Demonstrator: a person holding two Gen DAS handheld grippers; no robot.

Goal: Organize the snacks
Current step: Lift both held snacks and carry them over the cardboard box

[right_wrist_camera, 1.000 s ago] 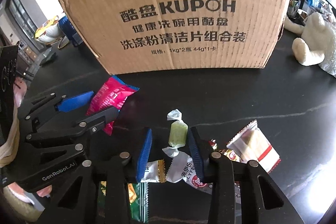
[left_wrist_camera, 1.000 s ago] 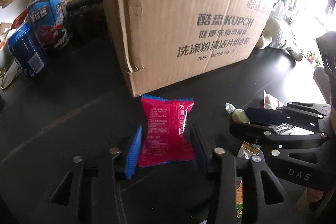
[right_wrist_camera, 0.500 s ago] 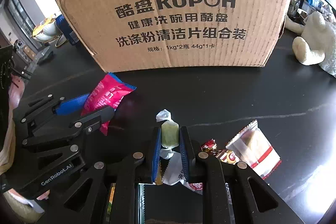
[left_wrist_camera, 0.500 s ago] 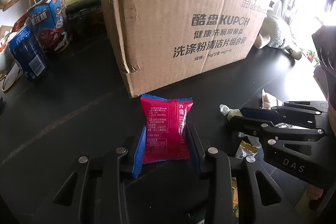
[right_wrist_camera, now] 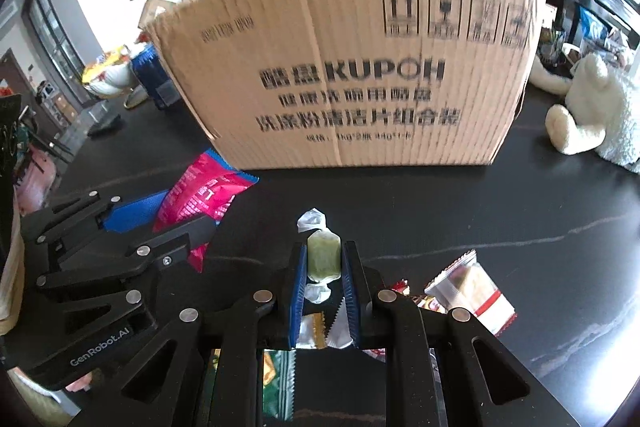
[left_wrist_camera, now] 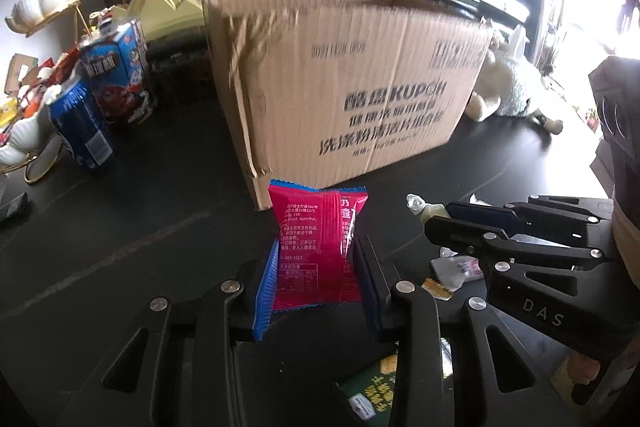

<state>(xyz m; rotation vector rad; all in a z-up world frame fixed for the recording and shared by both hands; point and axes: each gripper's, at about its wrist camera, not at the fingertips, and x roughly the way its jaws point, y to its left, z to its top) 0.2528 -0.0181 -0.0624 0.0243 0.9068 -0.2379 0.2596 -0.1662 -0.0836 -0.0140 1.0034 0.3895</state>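
Observation:
My left gripper is shut on a pink snack packet and holds it above the black table, in front of the cardboard box. My right gripper is shut on a pale green wrapped candy, also lifted off the table. Each gripper shows in the other's view: the right gripper with the candy, the left gripper with the pink packet. The big box stands straight ahead, open at the top.
Loose snacks lie on the table below the grippers: a clear-wrapped cake, a green packet, a white packet. Blue cans and a carton stand at left. A white plush toy sits at right.
Both grippers closed on their snacks, the left on the pink packet and the right on the green candy, and have lifted them; the box top now shows in both views.

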